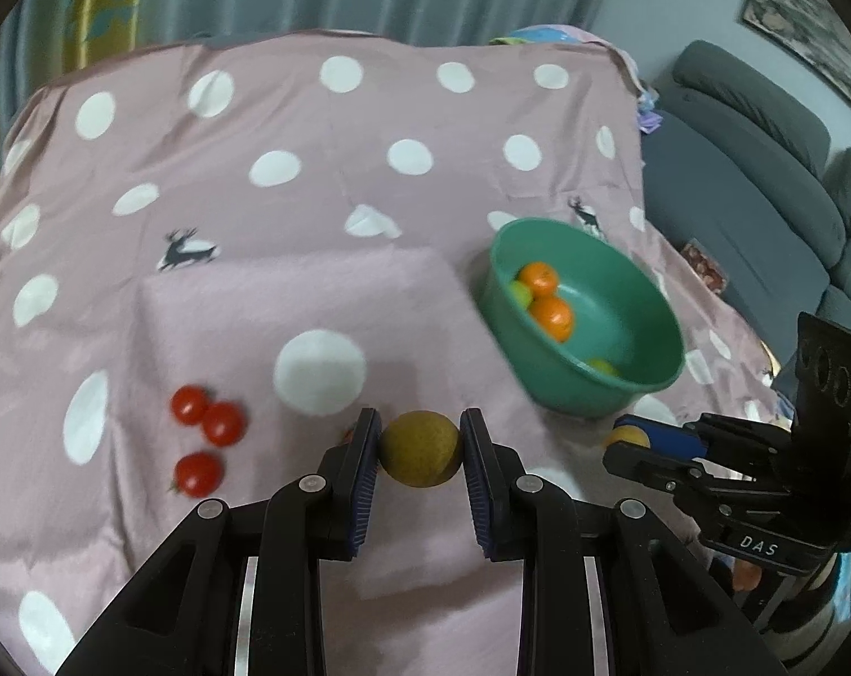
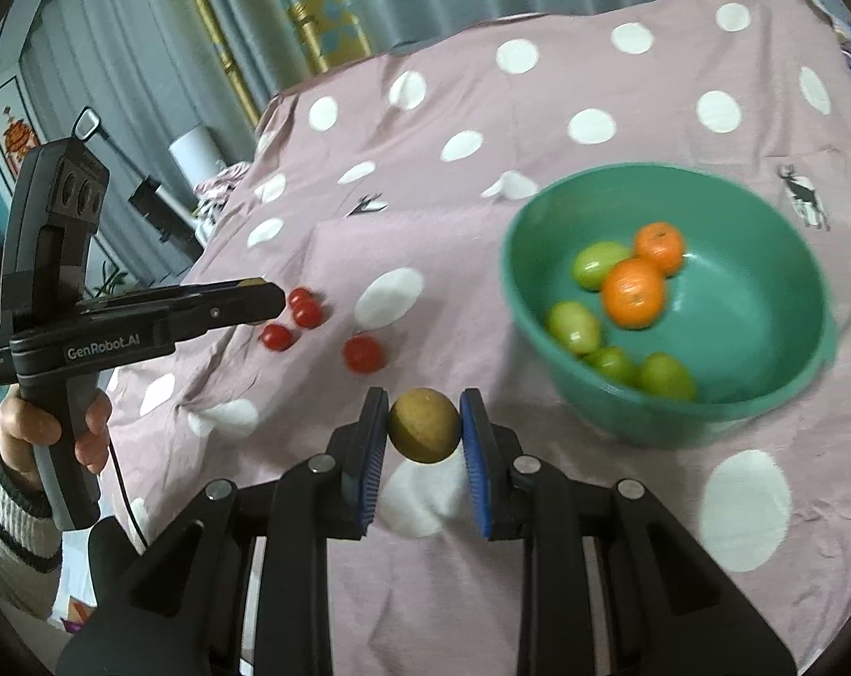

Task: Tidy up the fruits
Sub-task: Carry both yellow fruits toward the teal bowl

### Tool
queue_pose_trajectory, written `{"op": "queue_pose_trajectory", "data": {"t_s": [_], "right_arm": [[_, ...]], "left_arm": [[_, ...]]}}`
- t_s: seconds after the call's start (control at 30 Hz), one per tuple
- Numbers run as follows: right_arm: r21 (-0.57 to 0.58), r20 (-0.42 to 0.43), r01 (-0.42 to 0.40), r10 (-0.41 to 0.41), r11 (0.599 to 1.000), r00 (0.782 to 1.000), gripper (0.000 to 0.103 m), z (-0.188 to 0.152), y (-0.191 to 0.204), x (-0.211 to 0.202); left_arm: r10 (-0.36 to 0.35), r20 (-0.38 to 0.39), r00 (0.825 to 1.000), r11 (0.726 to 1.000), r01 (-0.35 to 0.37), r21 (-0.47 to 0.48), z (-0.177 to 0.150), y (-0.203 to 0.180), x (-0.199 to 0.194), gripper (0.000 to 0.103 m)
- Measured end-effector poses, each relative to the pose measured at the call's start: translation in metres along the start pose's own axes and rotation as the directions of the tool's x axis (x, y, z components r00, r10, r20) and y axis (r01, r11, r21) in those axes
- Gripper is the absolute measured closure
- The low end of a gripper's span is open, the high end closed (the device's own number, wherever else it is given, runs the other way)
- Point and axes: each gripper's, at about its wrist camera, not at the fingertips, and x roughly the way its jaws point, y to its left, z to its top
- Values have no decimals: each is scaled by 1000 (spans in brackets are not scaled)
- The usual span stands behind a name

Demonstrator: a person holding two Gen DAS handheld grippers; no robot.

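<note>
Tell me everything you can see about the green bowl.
The green bowl is round, deep and smooth, plastic by its look. It stands upright on the pink dotted cloth. Inside lie two oranges and several green fruits, gathered on one side. Neither gripper touches it. It looks slightly blurred.

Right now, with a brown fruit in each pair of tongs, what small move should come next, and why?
Probably carry the right tongs and their brown fruit over the green bowl and release; the bowl, already holding oranges, lies just ahead to their right.
</note>
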Motion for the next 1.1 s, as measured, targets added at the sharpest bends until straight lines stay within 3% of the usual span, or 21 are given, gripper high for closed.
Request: {"op": "queue_pose_trajectory", "data": {"t_s": [0.7, 1.1], "right_arm": [[105, 115, 125, -137, 987, 984, 76, 14, -71, -36], [118, 120, 140, -154, 983, 981, 76, 19, -90, -30]], "left_arm": [[-145, -44, 988, 974, 151, 170, 52, -91, 56, 74], [-127, -101, 987, 965, 147, 217, 58, -111, 90, 74]]}}
